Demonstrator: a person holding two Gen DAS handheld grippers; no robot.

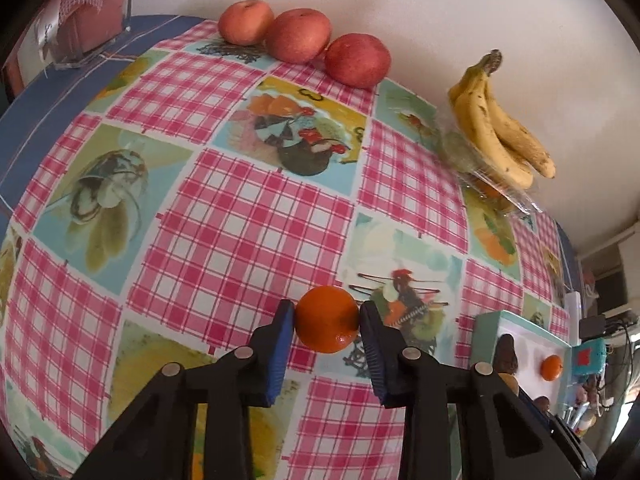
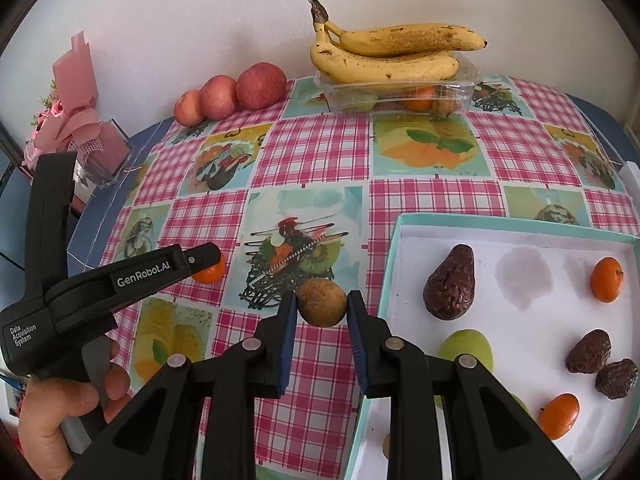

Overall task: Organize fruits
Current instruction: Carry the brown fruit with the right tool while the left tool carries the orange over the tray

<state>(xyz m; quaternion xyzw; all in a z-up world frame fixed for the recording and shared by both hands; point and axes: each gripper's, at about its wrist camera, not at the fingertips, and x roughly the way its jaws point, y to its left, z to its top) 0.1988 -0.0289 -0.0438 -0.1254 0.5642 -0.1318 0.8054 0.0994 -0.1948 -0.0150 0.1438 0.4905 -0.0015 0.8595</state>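
My left gripper (image 1: 327, 318) is shut on an orange mandarin (image 1: 326, 319) above the checked tablecloth; it also shows in the right wrist view (image 2: 210, 266). My right gripper (image 2: 322, 303) is shut on a brown kiwi (image 2: 322, 303), just left of the white tray (image 2: 394, 248). The tray holds a dark avocado (image 2: 450, 282), two mandarins (image 2: 607, 279), a green fruit (image 2: 466, 347) and two small dark fruits (image 2: 589, 351). Three red apples (image 1: 298, 34) sit at the table's back edge by the wall.
A bunch of bananas (image 2: 384, 54) lies on a clear plastic box (image 2: 400, 94) of fruit by the wall. A clear box with pink wrapping (image 2: 94, 148) stands at the back left. The white tray shows at the left wrist view's right edge (image 1: 486, 334).
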